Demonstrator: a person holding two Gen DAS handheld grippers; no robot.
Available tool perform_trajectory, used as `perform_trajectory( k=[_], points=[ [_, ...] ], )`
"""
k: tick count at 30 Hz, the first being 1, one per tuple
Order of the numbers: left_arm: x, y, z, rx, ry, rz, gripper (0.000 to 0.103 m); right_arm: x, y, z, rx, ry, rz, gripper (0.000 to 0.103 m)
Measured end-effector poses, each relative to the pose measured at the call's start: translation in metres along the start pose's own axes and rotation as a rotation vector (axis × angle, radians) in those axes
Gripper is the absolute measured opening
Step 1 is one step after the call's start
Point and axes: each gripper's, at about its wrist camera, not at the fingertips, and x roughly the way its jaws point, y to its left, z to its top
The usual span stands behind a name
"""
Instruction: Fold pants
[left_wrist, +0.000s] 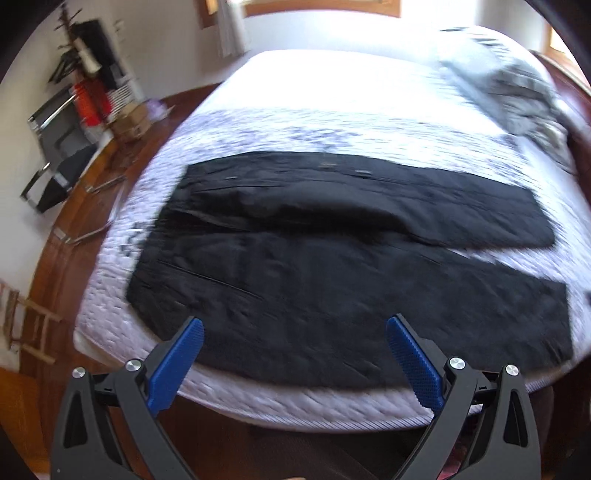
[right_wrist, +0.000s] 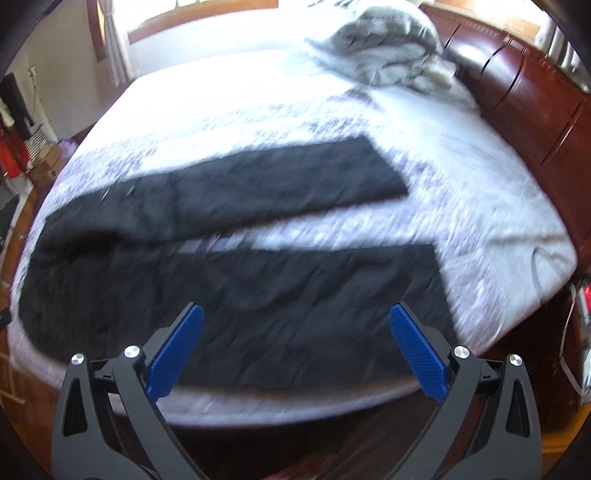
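Observation:
Black pants (left_wrist: 332, 258) lie spread flat on a white quilted bed (left_wrist: 332, 110), waist to the left, both legs reaching right with a strip of quilt between them. My left gripper (left_wrist: 295, 325) hovers open above the near leg close to the waist, with nothing between its blue pads (left_wrist: 177, 362). The right wrist view shows the same pants (right_wrist: 258, 288) and the two leg hems at the right. There my right gripper (right_wrist: 295, 314) is open over the near leg, holding nothing. Both views are motion-blurred.
A heap of grey bedding (right_wrist: 388, 48) sits at the bed's far right corner, beside a dark wooden headboard (right_wrist: 524, 110). Left of the bed are a wooden floor (left_wrist: 92, 206), boxes and a clothes rack (left_wrist: 88, 74). The bed's near edge (left_wrist: 295, 406) runs just below the grippers.

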Motion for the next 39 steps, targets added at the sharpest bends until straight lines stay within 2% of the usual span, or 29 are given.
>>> perform_trajectory(
  k=[2,6,7,9,11,13,16,18,20,23,27,30,32,34,36,37,39],
  points=[
    [0.022,0.032,0.028,-0.053,0.02,0.027,0.099,0.015,-0.017,0.028,-0.008,-0.029,-0.052,0.101],
    [0.09,0.112,0.1,-0.233,0.146,0.057,0.099,0.06,-0.058,0.088,-0.009,-0.054,-0.173,0.101],
    [0.103,0.126,0.111,-0.262,0.162,0.055,0.099,0.072,-0.066,0.099,-0.006,-0.047,-0.181,0.101],
    [0.144,0.156,0.141,-0.329,0.25,0.087,0.099,0.105,-0.082,0.122,0.009,0.0,-0.206,0.101],
    [0.186,0.18,0.166,-0.388,0.331,0.062,0.099,0.132,-0.094,0.137,0.027,0.029,-0.197,0.101],
    [0.214,0.193,0.178,-0.446,0.375,0.07,0.099,0.165,-0.104,0.15,0.034,0.068,-0.204,0.101],
    [0.255,0.21,0.192,-0.569,0.413,0.008,0.099,0.202,-0.11,0.159,0.023,0.087,-0.201,0.101],
    [0.274,0.218,0.197,-0.638,0.408,0.018,0.099,0.223,-0.109,0.164,0.011,0.105,-0.201,0.101],
    [0.289,0.218,0.202,-0.68,0.385,-0.005,0.099,0.239,-0.111,0.169,0.013,0.123,-0.194,0.101],
    [0.303,0.209,0.198,-0.731,0.398,-0.021,0.099,0.262,-0.115,0.178,0.031,0.139,-0.167,0.101],
    [0.317,0.19,0.187,-0.689,0.407,-0.008,0.099,0.285,-0.126,0.188,0.093,0.155,-0.094,0.101],
    [0.324,0.174,0.18,-0.557,0.44,-0.003,0.099,0.304,-0.135,0.194,0.144,0.187,-0.045,0.101],
    [0.32,0.167,0.177,-0.538,0.434,0.002,0.099,0.312,-0.139,0.197,0.157,0.2,-0.031,0.101],
    [0.314,0.161,0.175,-0.554,0.428,0.009,0.091,0.321,-0.142,0.201,0.15,0.22,-0.019,0.101],
    [0.309,0.155,0.18,-0.574,0.428,-0.008,0.075,0.327,-0.142,0.205,0.133,0.232,-0.019,0.101],
    [0.306,0.152,0.18,-0.572,0.427,-0.01,0.07,0.329,-0.142,0.208,0.125,0.233,-0.015,0.101],
    [0.3,0.135,0.187,-0.541,0.422,0.006,0.05,0.332,-0.144,0.214,0.123,0.233,0.012,0.101]
  ],
)
